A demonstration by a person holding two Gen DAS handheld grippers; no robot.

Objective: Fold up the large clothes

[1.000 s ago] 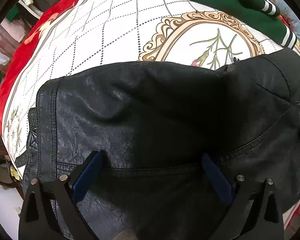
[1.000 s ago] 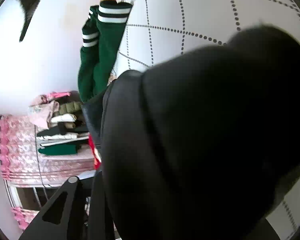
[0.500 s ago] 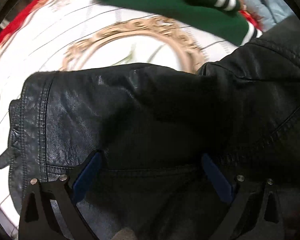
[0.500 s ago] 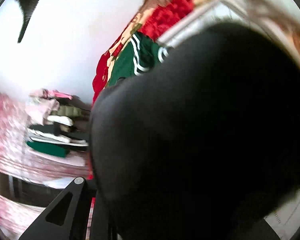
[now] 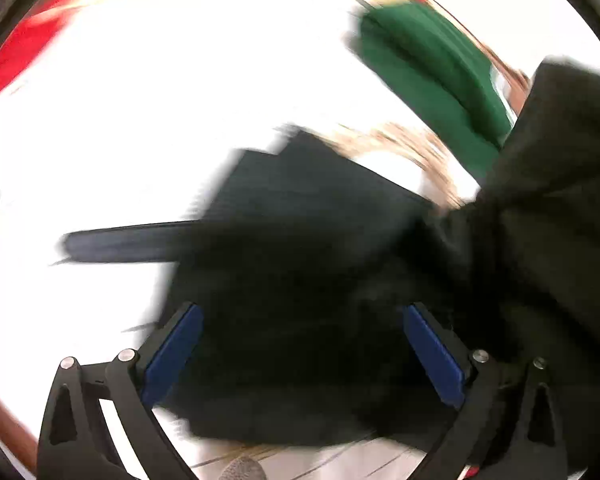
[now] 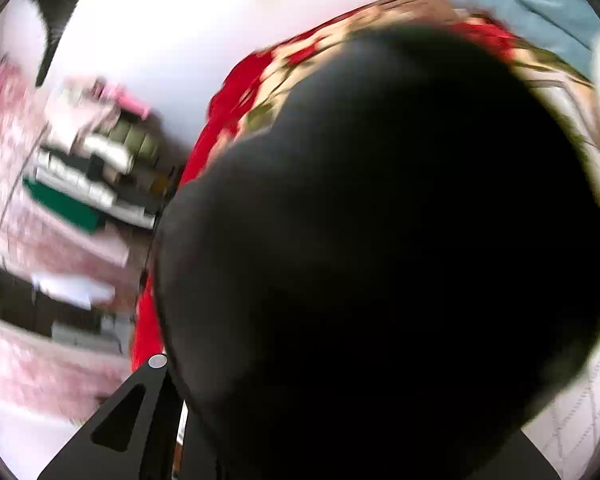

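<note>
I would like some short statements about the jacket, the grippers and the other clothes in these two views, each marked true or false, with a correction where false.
1. The garment in front of the left gripper is a black jacket. True.
2. The left gripper's blue pads are pressed together. False: they stand wide apart, with black fabric between them.
3. A green garment lies beyond the jacket in the left wrist view. True.
4. The right wrist view shows both fingers of the right gripper clearly. False: only one finger shows; the black jacket covers the rest.
5. The bedspread's border is blue. False: it is red.
</note>
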